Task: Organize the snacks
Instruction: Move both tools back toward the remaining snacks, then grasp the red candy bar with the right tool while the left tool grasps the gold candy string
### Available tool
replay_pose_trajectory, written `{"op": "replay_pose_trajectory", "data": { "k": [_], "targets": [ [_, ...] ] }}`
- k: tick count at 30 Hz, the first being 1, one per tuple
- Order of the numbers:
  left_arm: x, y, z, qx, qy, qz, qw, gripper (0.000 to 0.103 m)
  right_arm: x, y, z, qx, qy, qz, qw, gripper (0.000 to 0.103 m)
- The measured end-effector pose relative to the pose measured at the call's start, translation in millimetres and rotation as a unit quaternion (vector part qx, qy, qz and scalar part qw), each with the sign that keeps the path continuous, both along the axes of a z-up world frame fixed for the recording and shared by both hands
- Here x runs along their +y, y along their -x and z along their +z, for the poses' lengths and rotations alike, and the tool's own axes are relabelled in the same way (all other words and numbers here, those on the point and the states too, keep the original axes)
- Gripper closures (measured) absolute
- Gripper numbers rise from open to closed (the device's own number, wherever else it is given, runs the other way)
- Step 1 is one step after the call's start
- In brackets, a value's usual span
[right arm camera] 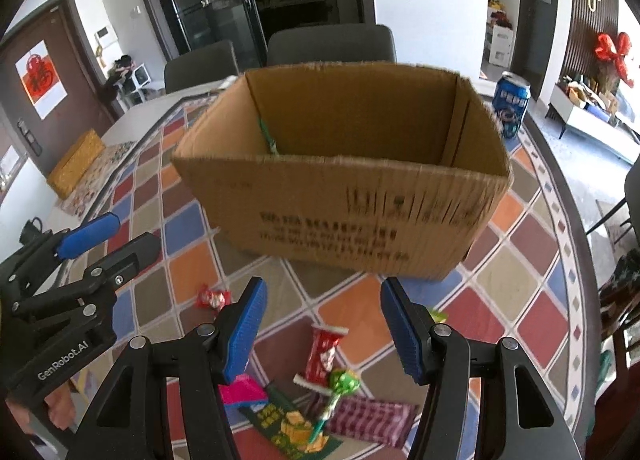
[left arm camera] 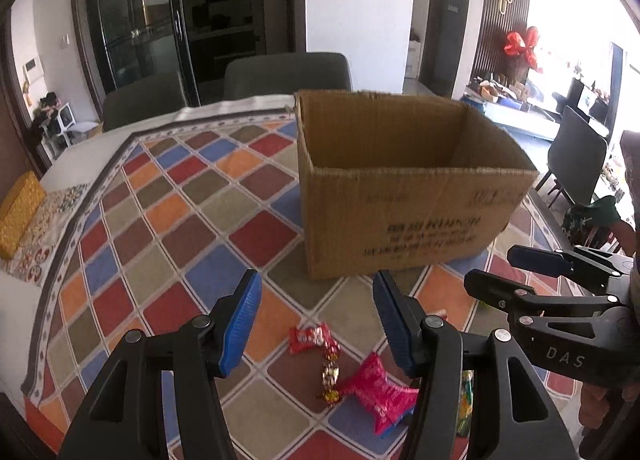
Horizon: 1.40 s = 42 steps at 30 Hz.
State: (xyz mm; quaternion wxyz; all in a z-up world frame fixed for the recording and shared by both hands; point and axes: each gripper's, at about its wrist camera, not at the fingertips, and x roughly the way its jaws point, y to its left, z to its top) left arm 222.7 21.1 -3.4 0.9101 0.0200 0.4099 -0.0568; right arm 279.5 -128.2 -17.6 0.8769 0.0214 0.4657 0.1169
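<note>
An open cardboard box (left arm camera: 404,195) stands on a checkered tablecloth; it also shows in the right wrist view (right arm camera: 344,195), with a green stick inside against its back wall. My left gripper (left arm camera: 318,324) is open and empty above a red candy (left arm camera: 310,338), a gold-wrapped candy (left arm camera: 330,374) and a pink packet (left arm camera: 378,390). My right gripper (right arm camera: 322,326) is open and empty above a red wrapper (right arm camera: 322,352), a green lollipop (right arm camera: 342,384), a green packet (right arm camera: 292,426) and a purple packet (right arm camera: 372,418). A small red candy (right arm camera: 212,298) lies to its left.
A blue drink can (right arm camera: 510,105) stands right of the box. A yellow box (left arm camera: 18,215) lies at the table's left edge. Grey chairs (left arm camera: 288,73) stand behind the table. Each gripper shows in the other's view: the right gripper (left arm camera: 520,276) and the left gripper (right arm camera: 104,244).
</note>
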Motion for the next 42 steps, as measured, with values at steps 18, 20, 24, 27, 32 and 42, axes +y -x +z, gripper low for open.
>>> {"op": "replay_pose_trajectory", "data": {
  "k": [18, 20, 24, 27, 32, 42],
  "targets": [
    [0.2, 20.4, -64.8, 0.088, 0.015, 0.000, 0.9960, 0.048, 3.0, 14.6, -55.6, 0.066, 0.006, 0.010, 0.998, 0.043],
    [0.2, 19.9, -70.7, 0.096, 0.015, 0.000, 0.9952, 0.049, 5.0, 14.5, -60.5, 0.073, 0.006, 0.012, 0.997, 0.043],
    [1.0, 16.1, -80.7, 0.110, 0.015, -0.001, 0.9938, 0.053, 7.5, 12.1, -69.5, 0.083, 0.008, 0.013, 0.996, 0.043],
    [1.7, 12.4, -88.0, 0.120, 0.017, -0.002, 0.9926, 0.056, 8.6, 9.6, -76.1, 0.090, 0.010, 0.012, 0.996, 0.044],
    [2.3, 8.3, -97.8, 0.133, 0.019, -0.001, 0.9910, 0.062, 11.7, 4.9, -87.0, 0.103, 0.010, 0.012, 0.995, 0.047],
    [3.8, -0.7, -110.3, 0.154, 0.027, 0.000, 0.9877, 0.074, 25.1, -7.6, -101.1, 0.114, 0.014, 0.016, 0.993, 0.056]
  ]
}}
